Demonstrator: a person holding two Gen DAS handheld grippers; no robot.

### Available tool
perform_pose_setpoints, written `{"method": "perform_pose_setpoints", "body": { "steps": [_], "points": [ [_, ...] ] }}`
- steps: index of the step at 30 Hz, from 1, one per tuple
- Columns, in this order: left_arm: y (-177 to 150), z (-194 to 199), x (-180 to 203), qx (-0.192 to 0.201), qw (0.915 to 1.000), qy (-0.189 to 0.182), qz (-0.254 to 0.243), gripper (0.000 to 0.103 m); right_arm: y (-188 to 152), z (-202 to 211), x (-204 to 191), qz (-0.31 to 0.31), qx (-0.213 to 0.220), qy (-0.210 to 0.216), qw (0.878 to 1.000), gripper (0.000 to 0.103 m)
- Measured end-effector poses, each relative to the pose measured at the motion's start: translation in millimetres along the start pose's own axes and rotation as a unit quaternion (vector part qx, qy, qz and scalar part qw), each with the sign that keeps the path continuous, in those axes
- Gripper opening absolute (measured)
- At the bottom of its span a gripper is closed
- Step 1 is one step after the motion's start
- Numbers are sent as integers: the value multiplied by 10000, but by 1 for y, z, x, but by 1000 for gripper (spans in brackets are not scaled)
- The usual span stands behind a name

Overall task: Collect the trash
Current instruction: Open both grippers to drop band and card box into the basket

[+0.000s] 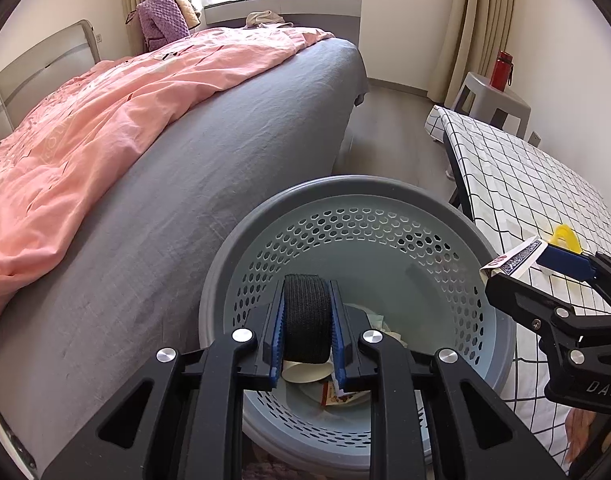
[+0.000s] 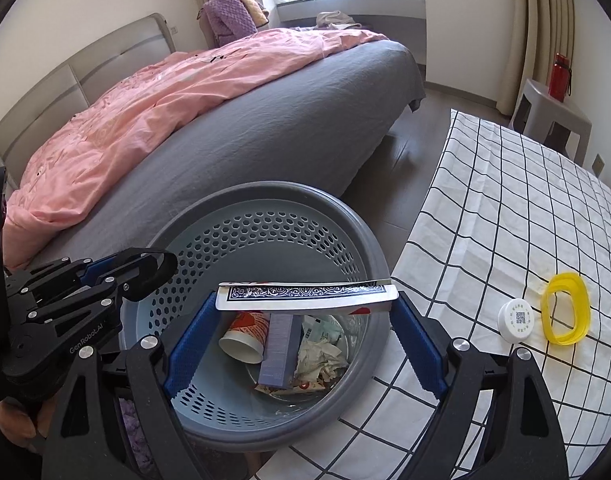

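Observation:
A grey round trash basket (image 1: 385, 188) with a perforated blue liner stands between the bed and the table; it also shows in the right wrist view (image 2: 369, 252). Inside lie a paper cup (image 2: 243, 340), a purple-grey box (image 2: 279, 350) and crumpled paper (image 2: 321, 356). My left gripper (image 1: 307, 320) is shut on a black roll (image 1: 307, 316) over the basket. My right gripper (image 2: 305, 312) holds a blue patterned playing card (image 2: 305, 296) crosswise between its fingers, above the basket; the card also shows in the left wrist view (image 1: 517, 258).
A bed (image 1: 209, 160) with a grey sheet and pink duvet lies left. A table with a white checked cloth (image 2: 505, 200) is right, bearing a yellow ring (image 2: 565, 308) and a white round cap (image 2: 515, 320). A grey stool (image 2: 553, 116) carries a red bottle (image 2: 559, 76).

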State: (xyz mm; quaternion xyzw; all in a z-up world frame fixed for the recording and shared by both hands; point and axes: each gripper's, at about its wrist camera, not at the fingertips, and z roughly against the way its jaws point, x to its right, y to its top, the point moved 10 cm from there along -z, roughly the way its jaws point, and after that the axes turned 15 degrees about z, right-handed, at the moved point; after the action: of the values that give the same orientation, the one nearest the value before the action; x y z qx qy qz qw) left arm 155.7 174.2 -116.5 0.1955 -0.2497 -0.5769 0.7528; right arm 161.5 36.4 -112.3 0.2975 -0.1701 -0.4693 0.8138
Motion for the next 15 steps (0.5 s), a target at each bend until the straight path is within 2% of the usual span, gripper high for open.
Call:
{"method": "perform_pose_setpoints", "body": {
  "steps": [4,8,10,15],
  "points": [
    [1,1,-2,59,10000,57,14,46,2,0,2,-34,41,10,10000,94],
    [2,2,-4,93,9999,111,37,52,1,1,6,-97,52,-16,9999,95],
    [2,1,-6,87,9998,139,59,58,1,1,7,-123,50,-33,9999,95],
    [3,1,-8,90,9998,163,104,60,0,3,7,-153,61,-37,9999,95]
  ]
}}
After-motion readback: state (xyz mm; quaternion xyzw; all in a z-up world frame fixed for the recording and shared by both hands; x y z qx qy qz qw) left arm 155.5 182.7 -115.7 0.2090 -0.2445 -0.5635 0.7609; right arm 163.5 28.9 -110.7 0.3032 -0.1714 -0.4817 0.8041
